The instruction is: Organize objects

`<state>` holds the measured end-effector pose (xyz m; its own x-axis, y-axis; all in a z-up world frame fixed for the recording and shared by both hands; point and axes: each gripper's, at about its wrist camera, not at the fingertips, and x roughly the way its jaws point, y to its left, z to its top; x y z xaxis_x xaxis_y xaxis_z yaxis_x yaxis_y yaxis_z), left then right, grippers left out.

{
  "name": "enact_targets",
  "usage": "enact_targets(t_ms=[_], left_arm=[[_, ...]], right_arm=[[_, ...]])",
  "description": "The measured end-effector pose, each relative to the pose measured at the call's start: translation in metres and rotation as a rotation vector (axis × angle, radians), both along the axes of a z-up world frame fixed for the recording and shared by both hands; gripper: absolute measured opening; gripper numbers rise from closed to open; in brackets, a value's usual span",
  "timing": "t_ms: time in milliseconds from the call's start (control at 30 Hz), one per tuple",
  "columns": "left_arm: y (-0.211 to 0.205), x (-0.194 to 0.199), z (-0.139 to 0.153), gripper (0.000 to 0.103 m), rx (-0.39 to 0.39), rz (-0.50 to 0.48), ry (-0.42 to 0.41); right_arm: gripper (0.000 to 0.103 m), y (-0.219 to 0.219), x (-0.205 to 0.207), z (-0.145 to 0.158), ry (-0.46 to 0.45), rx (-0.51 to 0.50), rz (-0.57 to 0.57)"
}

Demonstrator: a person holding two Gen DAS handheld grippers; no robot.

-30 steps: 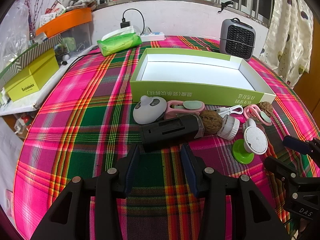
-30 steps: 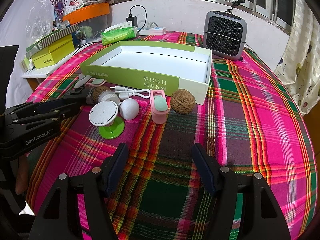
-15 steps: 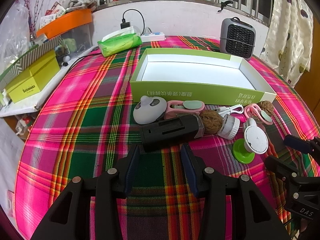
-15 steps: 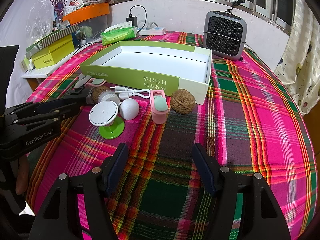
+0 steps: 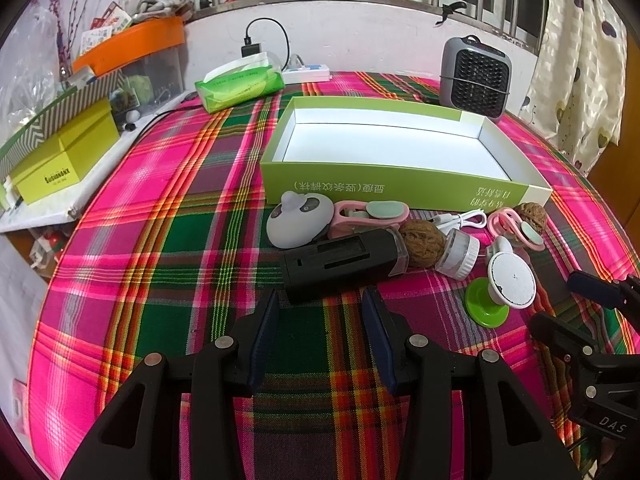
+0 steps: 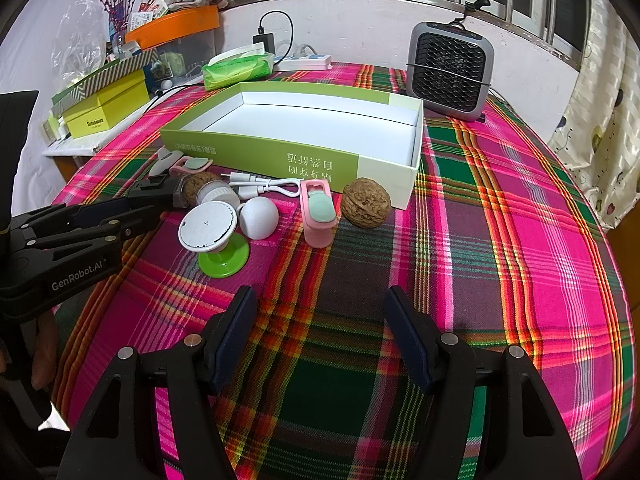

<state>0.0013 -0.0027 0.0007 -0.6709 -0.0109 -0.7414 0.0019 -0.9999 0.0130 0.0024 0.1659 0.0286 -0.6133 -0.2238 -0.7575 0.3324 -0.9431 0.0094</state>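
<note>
Both tongs spread wide, nothing grabbed yet

Left gripper [image 5: 320, 312] sits just short of the black device [image 5: 344, 258]; right gripper [image 6: 320, 320] hangs near the pink clip [image 6: 318, 214] and walnut [image 6: 366, 203]; green box [image 6: 260, 148] beyond.

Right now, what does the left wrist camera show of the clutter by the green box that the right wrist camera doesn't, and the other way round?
Only the left wrist view shows the whole black device and the grey rounded gadget; the left tool mostly hides them from the right. Only the right wrist view shows the white ball in full. Both show the empty green box, two walnuts and the white disc on its green base.
</note>
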Motion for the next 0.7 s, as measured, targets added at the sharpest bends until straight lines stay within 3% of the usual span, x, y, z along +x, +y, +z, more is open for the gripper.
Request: enact_targets(t_ms=[700], left_arm=[[0.0004,0.0001,-0.0001,0.042,0.004,-0.003,0.0]], right_arm=[[0.067,0.0024,-0.0015,0.0004,-0.004,-0.004,0.01]])
